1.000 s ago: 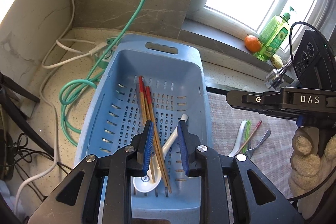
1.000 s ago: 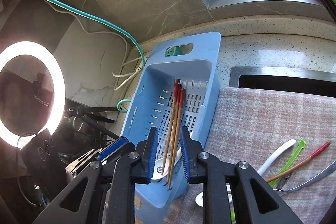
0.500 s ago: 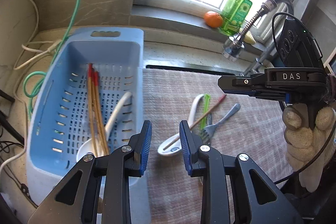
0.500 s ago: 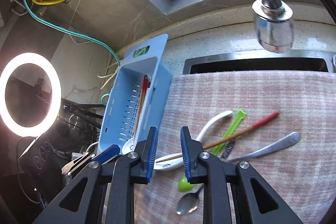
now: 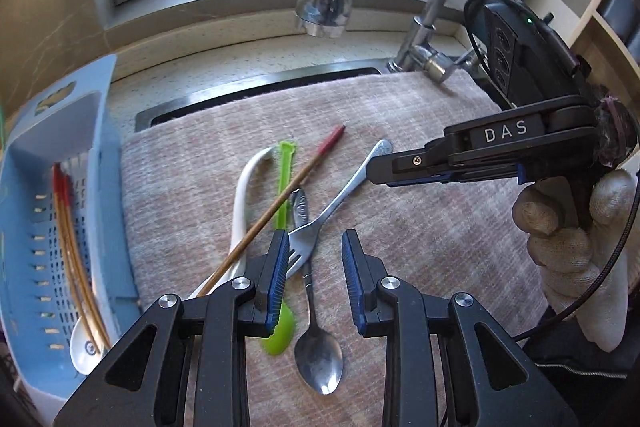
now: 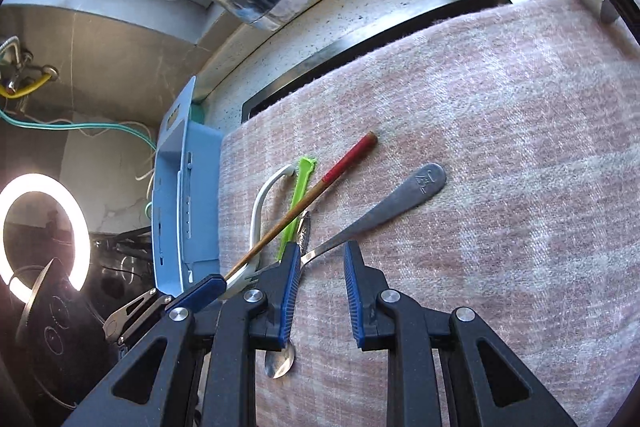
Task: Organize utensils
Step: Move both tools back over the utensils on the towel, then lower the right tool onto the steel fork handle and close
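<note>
**Both claws over the pile, the fork lying nearest**

Left gripper (image 5: 314, 273) hangs with its jaws apart and nothing between them, right above the tangle of utensils on the pink cloth (image 5: 420, 227). Our right gripper (image 6: 322, 283) is likewise spread and empty, low over the same cloth.

What matters for the next grab is the steel fork (image 5: 340, 193). Its tines sit just ahead of the left gripper's left finger, and its handle runs away up and to the right, ending under the tip of the right gripper as seen from the left wrist. In the right wrist view the fork (image 6: 384, 213) has its neck passing between the two fingertips, the handle slanting off ahead and to the right. So the long axis crosses the right claw's gap at an angle (not square to the pads), and we judge the right claw the better placed of the two.

The steel spoon (image 5: 316, 347) lies lengthwise straight ahead of the left claw, bowl nearest. Crossing over it are the red-tipped chopstick (image 5: 288, 187), the green spoon (image 5: 284, 187) and the white spoon (image 5: 244, 195), all leftward. The blue basket (image 5: 116, 227), well to the left, already holds chopsticks and a white spoon.
</note>
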{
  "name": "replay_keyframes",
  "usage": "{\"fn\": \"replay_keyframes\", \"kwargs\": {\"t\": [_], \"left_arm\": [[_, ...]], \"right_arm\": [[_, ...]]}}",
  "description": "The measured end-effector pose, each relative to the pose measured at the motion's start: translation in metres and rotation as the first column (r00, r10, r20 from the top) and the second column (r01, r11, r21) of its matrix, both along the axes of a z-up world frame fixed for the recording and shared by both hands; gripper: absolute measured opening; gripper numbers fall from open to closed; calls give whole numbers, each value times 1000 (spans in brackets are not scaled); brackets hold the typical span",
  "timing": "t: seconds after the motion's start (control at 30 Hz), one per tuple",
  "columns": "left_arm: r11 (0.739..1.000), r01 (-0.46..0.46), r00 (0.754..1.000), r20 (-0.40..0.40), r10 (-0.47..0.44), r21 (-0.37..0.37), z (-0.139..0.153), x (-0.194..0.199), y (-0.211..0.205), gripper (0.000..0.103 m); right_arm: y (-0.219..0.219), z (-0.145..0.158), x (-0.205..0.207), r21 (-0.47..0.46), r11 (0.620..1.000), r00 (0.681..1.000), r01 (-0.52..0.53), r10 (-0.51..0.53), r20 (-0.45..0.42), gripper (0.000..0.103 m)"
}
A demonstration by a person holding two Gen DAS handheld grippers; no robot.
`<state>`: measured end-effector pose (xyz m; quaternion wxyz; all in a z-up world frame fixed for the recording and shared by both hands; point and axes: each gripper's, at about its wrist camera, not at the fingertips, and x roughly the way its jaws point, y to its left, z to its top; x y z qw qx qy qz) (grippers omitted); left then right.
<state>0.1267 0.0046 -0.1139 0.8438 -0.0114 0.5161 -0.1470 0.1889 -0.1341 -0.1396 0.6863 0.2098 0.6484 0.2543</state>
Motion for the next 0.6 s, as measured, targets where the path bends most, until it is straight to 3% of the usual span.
{"fn": "replay_keyframes", "kwargs": {"t": [0.27, 0.6], "left_arm": [[992, 109, 992, -75, -105, 57, -24, 26, -25, 25], [976, 187, 977, -120, -174, 107, -38, 44, -43, 25]], "right_arm": [[-10, -24, 4, 44, 997, 995, 65, -61, -78, 20], [-20, -34, 12, 58, 993, 989, 107, -101, -107, 20]]}}
